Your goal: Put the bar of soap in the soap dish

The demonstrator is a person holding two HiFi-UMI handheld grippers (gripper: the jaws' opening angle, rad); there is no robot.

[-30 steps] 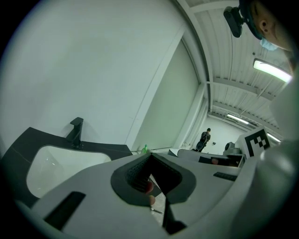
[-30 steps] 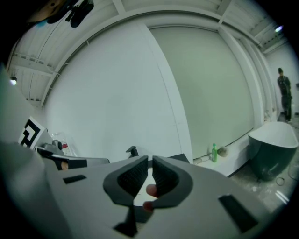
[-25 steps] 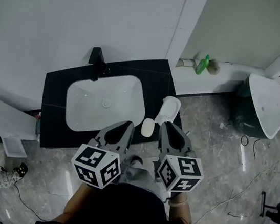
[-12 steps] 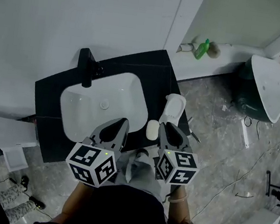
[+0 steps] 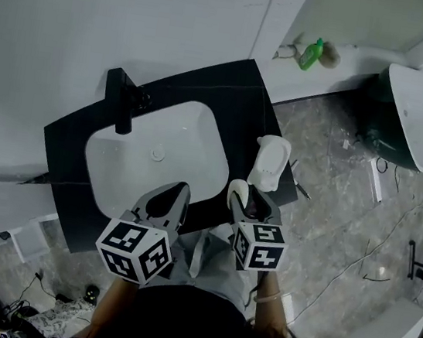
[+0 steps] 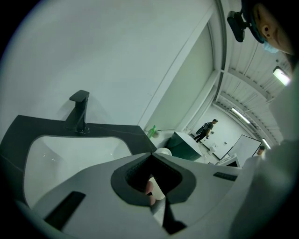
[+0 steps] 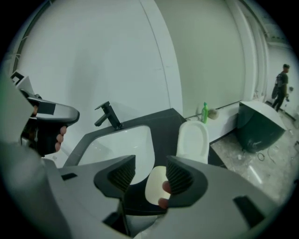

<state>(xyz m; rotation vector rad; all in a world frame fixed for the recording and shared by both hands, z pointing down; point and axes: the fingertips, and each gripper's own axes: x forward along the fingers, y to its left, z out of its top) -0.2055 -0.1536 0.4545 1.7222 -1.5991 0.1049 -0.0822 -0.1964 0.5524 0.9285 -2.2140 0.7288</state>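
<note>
The white oval bar of soap [image 5: 236, 194] [image 7: 156, 186] lies flat on the black counter [image 5: 241, 98], just right of the white sink basin [image 5: 155, 156]. The empty white soap dish [image 5: 269, 162] [image 7: 192, 139] sits on the counter beyond the soap, to the right. My right gripper [image 5: 244, 200] [image 7: 150, 162] hovers over the soap; its jaws are opening, with the soap between and below them, and the pads do not press it. My left gripper [image 5: 179, 193] [image 6: 152, 156] is shut and empty at the basin's near rim.
A black faucet [image 5: 121, 97] stands at the basin's far left. A green bottle [image 5: 311, 53] stands on the white ledge behind the counter. A dark green and white fixture [image 5: 410, 114] and cables lie on the floor to the right. A person [image 7: 281, 84] stands far off.
Both grippers have sunk toward the counter. The right gripper's jaws, shut before, have parted and now sit over the soap, which lay between the two grippers earlier.
</note>
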